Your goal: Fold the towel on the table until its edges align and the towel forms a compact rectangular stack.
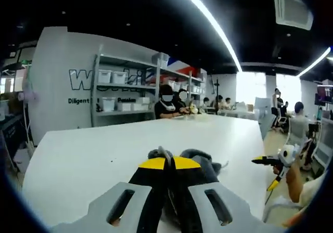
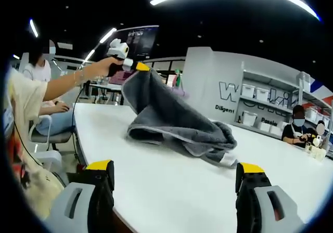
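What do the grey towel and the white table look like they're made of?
The towel looks like soft terry or microfibre cloth: matte and fuzzy, it drapes in limp folds from the left gripper and has a stitched hem. The table looks like smooth white laminate or painted board, with a faint sheen and no grain; its core cannot be told.

Large outlined lettering beginning "W" seen on the grey wall (image 1: 62, 82), partly hidden by shelving (image 1: 125, 90), smaller word "Diligent" read beneath it, a following word possibly "Passion", blurred
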Action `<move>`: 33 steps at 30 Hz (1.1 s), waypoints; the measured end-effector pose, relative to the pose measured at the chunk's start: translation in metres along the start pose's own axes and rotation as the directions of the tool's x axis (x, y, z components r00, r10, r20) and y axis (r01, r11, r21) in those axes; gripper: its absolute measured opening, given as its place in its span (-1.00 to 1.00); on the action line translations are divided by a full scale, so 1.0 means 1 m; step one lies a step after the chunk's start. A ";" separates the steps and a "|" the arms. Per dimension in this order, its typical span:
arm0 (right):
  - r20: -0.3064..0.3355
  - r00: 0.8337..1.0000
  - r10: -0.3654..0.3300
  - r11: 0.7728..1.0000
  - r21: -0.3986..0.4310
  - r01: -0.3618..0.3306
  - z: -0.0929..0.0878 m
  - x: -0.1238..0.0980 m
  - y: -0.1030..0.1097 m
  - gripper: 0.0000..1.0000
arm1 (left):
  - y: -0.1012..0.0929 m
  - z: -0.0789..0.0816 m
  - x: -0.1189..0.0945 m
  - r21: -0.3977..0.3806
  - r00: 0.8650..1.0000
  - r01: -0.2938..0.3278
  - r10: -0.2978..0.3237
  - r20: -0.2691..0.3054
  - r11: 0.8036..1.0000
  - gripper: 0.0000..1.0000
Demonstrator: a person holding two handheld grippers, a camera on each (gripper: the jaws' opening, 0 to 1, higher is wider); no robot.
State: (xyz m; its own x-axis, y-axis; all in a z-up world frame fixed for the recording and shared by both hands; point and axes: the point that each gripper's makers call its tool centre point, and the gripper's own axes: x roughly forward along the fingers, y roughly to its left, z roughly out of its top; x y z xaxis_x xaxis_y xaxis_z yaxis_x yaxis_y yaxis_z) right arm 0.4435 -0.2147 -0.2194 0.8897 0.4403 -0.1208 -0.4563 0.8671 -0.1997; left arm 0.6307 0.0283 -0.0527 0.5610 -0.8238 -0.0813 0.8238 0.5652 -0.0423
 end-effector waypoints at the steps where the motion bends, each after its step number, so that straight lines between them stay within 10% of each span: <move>1: 0.001 1.000 0.009 1.000 0.002 -0.009 0.001 0.000 0.002 0.98 | 0.002 0.006 -0.003 0.005 1.000 -0.008 0.008 0.009 1.000 -0.97; 19: -0.004 1.000 0.030 1.000 -0.003 -0.030 0.004 0.002 0.009 0.99 | 0.049 0.086 -0.045 0.133 0.977 -0.207 0.198 0.078 0.969 -0.97; 26: 0.005 1.000 0.026 1.000 0.009 -0.026 0.004 0.003 0.006 0.99 | 0.091 0.082 -0.063 0.171 0.948 -0.318 0.311 0.069 0.932 -0.97; 33: 0.008 1.000 0.017 1.000 0.019 -0.017 0.005 0.002 0.002 0.98 | 0.146 0.034 -0.077 0.123 0.932 -0.359 0.363 -0.015 0.925 -0.97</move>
State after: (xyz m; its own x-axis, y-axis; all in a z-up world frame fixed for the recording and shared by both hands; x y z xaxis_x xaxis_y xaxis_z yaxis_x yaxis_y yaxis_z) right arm 0.4445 -0.2103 -0.2150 0.8819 0.4569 -0.1162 -0.4711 0.8637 -0.1792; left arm 0.7105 0.1722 -0.0188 0.8208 -0.5613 -0.1058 0.5708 0.8133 0.1129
